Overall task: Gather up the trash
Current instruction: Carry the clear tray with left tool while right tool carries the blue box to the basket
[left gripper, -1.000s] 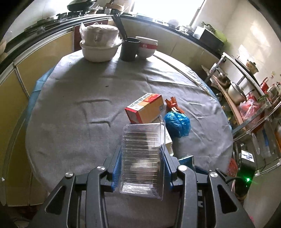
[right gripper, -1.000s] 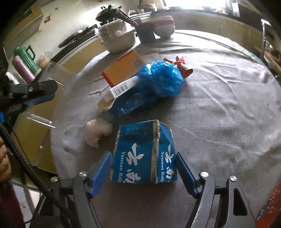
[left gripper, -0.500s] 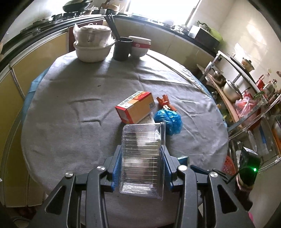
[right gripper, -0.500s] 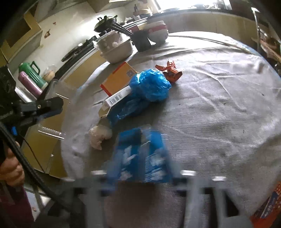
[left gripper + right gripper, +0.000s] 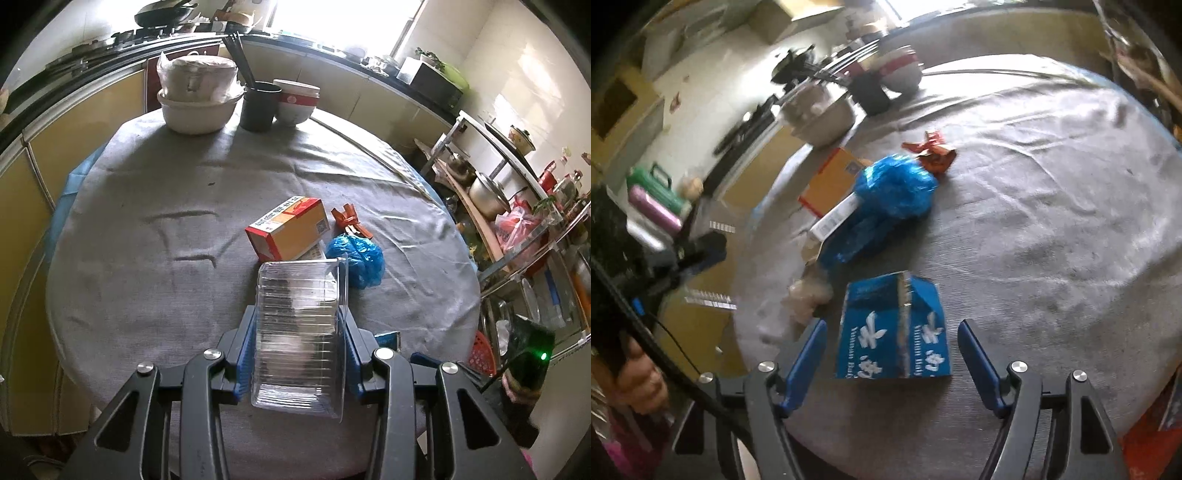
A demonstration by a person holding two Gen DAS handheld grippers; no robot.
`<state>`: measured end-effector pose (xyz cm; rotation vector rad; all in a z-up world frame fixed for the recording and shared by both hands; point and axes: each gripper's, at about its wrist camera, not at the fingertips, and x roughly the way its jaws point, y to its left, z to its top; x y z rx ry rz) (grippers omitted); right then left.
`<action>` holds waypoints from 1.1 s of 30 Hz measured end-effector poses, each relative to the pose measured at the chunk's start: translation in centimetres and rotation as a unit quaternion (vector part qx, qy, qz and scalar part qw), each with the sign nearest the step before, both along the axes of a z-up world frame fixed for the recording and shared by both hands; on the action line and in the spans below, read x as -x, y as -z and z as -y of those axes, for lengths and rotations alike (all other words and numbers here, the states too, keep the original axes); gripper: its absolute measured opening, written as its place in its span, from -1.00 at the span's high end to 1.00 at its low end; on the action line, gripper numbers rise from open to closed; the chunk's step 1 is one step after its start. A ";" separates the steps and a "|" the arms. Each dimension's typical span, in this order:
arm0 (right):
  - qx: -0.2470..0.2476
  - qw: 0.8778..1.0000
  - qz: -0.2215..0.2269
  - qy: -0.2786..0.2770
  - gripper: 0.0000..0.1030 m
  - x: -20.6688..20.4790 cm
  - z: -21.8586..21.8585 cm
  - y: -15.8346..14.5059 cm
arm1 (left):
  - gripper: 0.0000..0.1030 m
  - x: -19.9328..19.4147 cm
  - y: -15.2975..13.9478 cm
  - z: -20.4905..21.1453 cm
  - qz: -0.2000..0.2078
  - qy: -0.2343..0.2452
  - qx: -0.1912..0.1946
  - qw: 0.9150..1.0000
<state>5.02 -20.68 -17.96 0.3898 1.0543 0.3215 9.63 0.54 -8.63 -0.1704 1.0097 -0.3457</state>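
Observation:
My left gripper (image 5: pixel 297 328) is shut on a clear plastic container (image 5: pixel 300 332) and holds it above the near part of the round table (image 5: pixel 147 221). Beyond it lie an orange and red box (image 5: pixel 288 227), a crumpled blue plastic bag (image 5: pixel 356 260) and a red wrapper (image 5: pixel 347 218). My right gripper (image 5: pixel 892 332) is open with its jaws on either side of a blue carton (image 5: pixel 894 328) that lies on the grey cloth; the fingers (image 5: pixel 805 354) stand apart from it. The blue bag (image 5: pixel 890 195), orange box (image 5: pixel 831 181), red wrapper (image 5: pixel 932 151) and a white crumpled tissue (image 5: pixel 809 295) lie further on.
White bowls (image 5: pixel 201 96), a black cup with chopsticks (image 5: pixel 258 105) and a red-banded bowl (image 5: pixel 295 101) stand at the table's far edge. A metal shelf with pots (image 5: pixel 498 192) is to the right. The left gripper also shows at the left of the right wrist view (image 5: pixel 690 254).
My left gripper has risen and pulled back with the clear container. My right gripper has moved and its jaws now stand a little wider off the blue carton.

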 end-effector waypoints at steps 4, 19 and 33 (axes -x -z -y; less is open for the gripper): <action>0.057 0.998 -0.011 -0.010 -0.48 -0.7 -2.3 0.9 | 0.16 0.1 0.1 -0.1 -0.002 0.001 0.000 1.000; 0.025 1.000 -0.010 0.015 -0.31 0.0 1.4 1.3 | 0.16 0.7 -0.4 1.2 0.005 0.023 -0.001 1.000; -0.046 0.986 0.038 0.156 -0.31 6.9 15.1 -1.1 | 0.16 2.9 -1.2 12.6 0.013 0.173 -0.015 0.985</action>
